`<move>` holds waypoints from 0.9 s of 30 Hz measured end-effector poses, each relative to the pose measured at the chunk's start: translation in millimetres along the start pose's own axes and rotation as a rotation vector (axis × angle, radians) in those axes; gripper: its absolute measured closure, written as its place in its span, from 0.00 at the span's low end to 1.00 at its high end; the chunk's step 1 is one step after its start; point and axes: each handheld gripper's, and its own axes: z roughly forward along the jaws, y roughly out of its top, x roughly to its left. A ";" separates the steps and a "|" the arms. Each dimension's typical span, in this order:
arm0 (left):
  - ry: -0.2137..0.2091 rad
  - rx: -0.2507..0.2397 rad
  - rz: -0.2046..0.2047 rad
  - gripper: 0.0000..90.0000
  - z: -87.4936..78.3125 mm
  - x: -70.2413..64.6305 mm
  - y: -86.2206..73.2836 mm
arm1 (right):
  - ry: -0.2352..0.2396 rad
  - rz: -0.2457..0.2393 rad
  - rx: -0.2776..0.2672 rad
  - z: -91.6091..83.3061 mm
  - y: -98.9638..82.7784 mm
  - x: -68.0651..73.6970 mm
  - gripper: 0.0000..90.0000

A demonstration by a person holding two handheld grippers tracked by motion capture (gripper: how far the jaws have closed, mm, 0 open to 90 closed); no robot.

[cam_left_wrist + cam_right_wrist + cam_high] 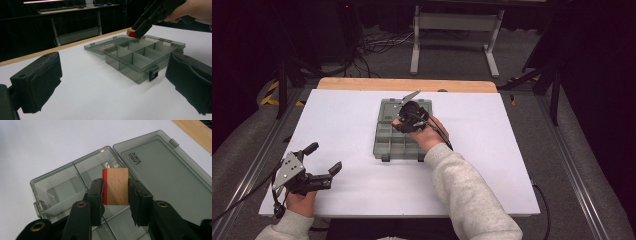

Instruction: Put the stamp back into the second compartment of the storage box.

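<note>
The right tongs [115,192] are pinching a small wooden block [117,186], its two black pads pressed flat against opposite sides; the block is pale wood with one red face, and that red face lies against one pad; in the right gripper view the block hangs above the open organiser box [62,187], over the compartments next to the hinge; in the left gripper view the block [132,33] shows as an orange-red corner at the tip of the right tongs [137,31], just above the far row of compartments and apart from the dividers; whether it touches the box rim there I cannot tell; the box [387,145] is smoky grey and see-through, split by thin walls into several compartments, with its lid [165,170] folded flat on the bench beyond the hinge and a latch [153,73] on its near wall; it sits near the middle of the white bench [347,120], and in the high view the right hand [424,132] and its tongs [404,112] are over it; the left tongs [323,158] are spread wide with nothing between them, held low over the near left corner of the bench, well apart from the box; the left hand [299,200] grips them from below.
</note>
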 end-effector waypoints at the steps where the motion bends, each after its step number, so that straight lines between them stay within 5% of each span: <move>1: 0.000 0.000 0.000 0.02 0.0 0.0 0.0 | -0.001 0.001 0.006 1.3 -0.3 -0.3 0.73; 27: 0.001 0.006 0.001 0.02 -0.6 0.6 0.1 | 0.003 0.004 0.071 20.6 -3.9 -2.6 0.73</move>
